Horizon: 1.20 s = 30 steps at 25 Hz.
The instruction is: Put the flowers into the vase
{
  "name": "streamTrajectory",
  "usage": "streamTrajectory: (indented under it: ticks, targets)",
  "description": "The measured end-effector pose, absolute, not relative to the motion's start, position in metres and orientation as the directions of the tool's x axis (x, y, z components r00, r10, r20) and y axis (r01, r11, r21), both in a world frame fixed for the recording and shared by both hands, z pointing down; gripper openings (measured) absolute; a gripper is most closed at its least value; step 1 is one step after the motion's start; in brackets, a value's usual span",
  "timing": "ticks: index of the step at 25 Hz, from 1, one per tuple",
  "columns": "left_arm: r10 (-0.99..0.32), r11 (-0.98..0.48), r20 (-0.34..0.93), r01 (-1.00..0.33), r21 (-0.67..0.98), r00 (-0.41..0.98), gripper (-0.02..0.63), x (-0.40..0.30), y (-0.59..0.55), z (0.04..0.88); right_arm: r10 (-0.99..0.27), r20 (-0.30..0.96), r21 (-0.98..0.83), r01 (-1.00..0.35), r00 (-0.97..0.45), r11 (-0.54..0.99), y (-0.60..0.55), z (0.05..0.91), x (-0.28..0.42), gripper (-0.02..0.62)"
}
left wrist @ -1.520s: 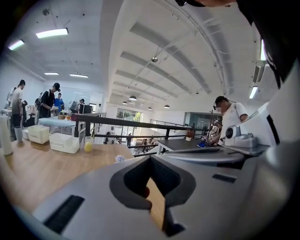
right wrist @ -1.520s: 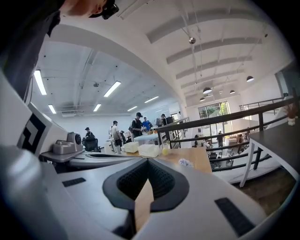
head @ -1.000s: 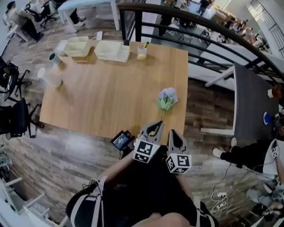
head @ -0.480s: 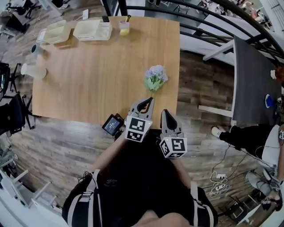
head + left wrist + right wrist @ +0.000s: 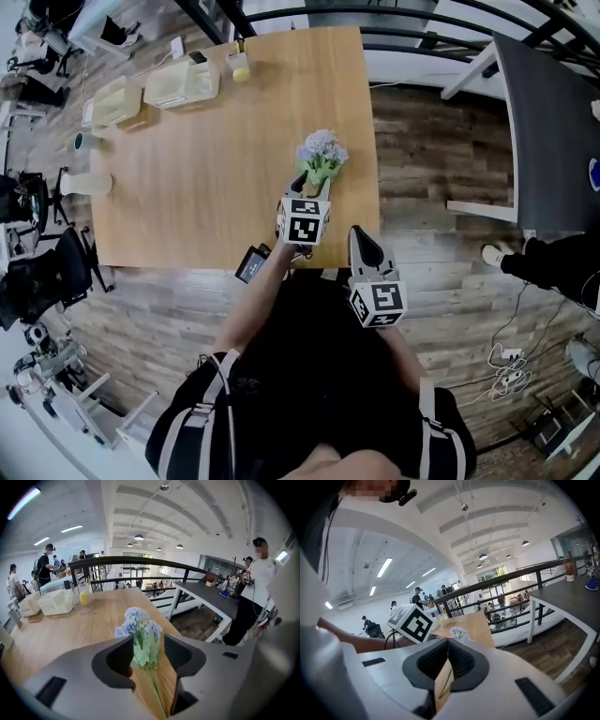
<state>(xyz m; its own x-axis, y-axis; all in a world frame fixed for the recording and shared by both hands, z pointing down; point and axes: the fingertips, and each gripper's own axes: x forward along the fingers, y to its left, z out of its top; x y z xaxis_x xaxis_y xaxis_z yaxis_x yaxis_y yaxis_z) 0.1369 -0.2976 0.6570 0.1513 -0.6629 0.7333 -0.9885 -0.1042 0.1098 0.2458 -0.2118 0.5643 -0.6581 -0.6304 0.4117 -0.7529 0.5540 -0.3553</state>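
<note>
Left hand-held gripper (image 5: 148,640), jaws apart and just opening, straddles the flowers (image 5: 138,626), which lie on the tabletop (image 5: 206,169) near its right edge. The pads do not press yet. I judge it best to close on the stem below the blooms, squarely, before lifting.

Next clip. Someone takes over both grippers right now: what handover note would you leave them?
Left gripper: jaws have just been opening, now open either side of the pale blue flower bunch, not gripping.
Right gripper: shut, empty, near the light wooden table's near right corner.
Flowers lie by the table's right edge; a pale translucent vessel, likely the vase, at its left edge.
Done: nothing. Left: grasp, carry, insert.
</note>
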Motion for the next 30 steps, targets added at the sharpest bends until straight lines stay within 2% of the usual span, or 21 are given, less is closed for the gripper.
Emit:
streamTrajectory:
  ticks: [5,10,20,30]
  targets:
    - [-0.572,-0.114,0.812,-0.991,0.063,0.118,0.392,0.131,-0.309,0.689,-0.63,0.409,-0.379,-0.751,-0.66,0.54,-0.219,0.572,0.256,0.017]
    - [-0.457,-0.132,0.883,-0.99,0.051,0.106,0.473,0.132,-0.318,0.719,-0.633,0.41,-0.398,-0.753,-0.657,0.524,-0.219,0.578,0.265,0.017]
    - [-0.319,-0.049,0.942,-0.994,0.098,0.109,0.483,0.14,-0.331,0.766,-0.665,0.426,-0.417,-0.785,-0.614,0.457,-0.22,0.588,0.293,0.017]
    - [-0.244,-0.033,0.968,-0.998,0.053,0.06,0.48,0.141,-0.334,0.793,-0.68,0.444,-0.416,-0.807,-0.583,0.42,-0.223,0.597,0.315,0.017]
